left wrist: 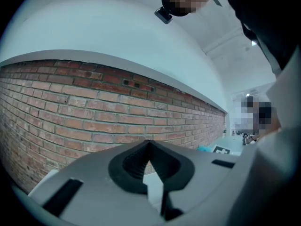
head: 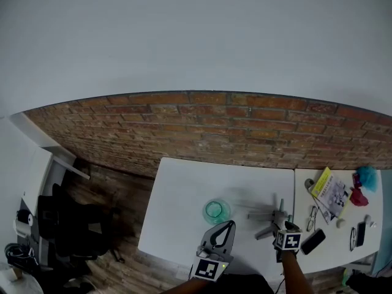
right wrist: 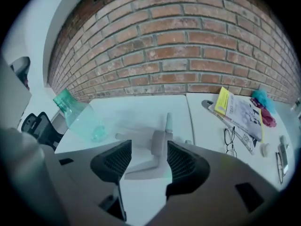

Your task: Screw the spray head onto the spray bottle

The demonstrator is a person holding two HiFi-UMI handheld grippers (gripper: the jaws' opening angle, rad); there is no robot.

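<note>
A clear teal spray bottle stands on the white table, without its head; in the right gripper view the bottle is at the left. The grey spray head lies on its side on the table to the bottle's right. My right gripper hangs just over it, tilted down. In its own view my right gripper is open and the spray head shows in the gap beyond the pads, untouched. My left gripper is shut and empty near the table's front edge, just in front of the bottle. Its own view shows the left gripper facing a brick wall.
A second white table adjoins on the right, carrying a yellow booklet, glasses, a black phone and small teal and red items. A black chair stands on the floor to the left. A brick wall runs behind.
</note>
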